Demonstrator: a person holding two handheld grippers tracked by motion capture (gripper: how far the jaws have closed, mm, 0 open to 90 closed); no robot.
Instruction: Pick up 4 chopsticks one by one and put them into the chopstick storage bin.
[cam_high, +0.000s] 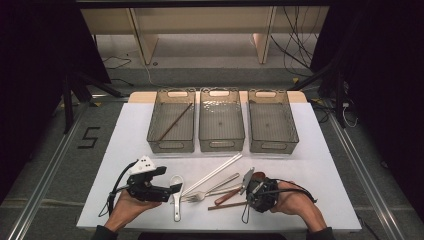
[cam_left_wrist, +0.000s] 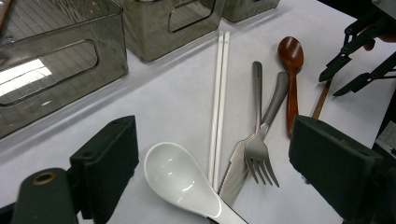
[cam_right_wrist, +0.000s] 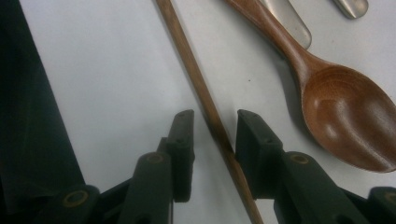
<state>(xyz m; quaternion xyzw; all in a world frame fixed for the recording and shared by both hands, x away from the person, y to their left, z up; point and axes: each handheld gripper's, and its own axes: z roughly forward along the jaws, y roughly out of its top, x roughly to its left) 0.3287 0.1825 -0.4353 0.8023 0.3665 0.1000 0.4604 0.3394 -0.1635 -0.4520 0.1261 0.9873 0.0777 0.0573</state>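
Note:
A brown wooden chopstick (cam_right_wrist: 196, 79) lies on the white table, and my right gripper (cam_right_wrist: 215, 119) straddles its end, one jaw on each side. A gap still shows by the left pad, so the gripper is open. A wooden spoon (cam_right_wrist: 345, 116) lies just beside it. In the high view the right gripper (cam_high: 251, 199) sits at the chopstick's (cam_high: 225, 205) right end. My left gripper (cam_left_wrist: 214, 140) stands wide open over a white ceramic spoon (cam_left_wrist: 180, 179), holding nothing; in the high view the left gripper (cam_high: 169, 180) is at the front left.
A pair of white chopsticks (cam_left_wrist: 219, 93), a metal fork (cam_left_wrist: 257, 135) and a knife (cam_left_wrist: 275, 95) lie between the grippers. Three grey bins (cam_high: 171, 145) (cam_high: 221, 144) (cam_high: 274, 146) stand in a row at the back; the left one holds a brown chopstick (cam_high: 175, 122).

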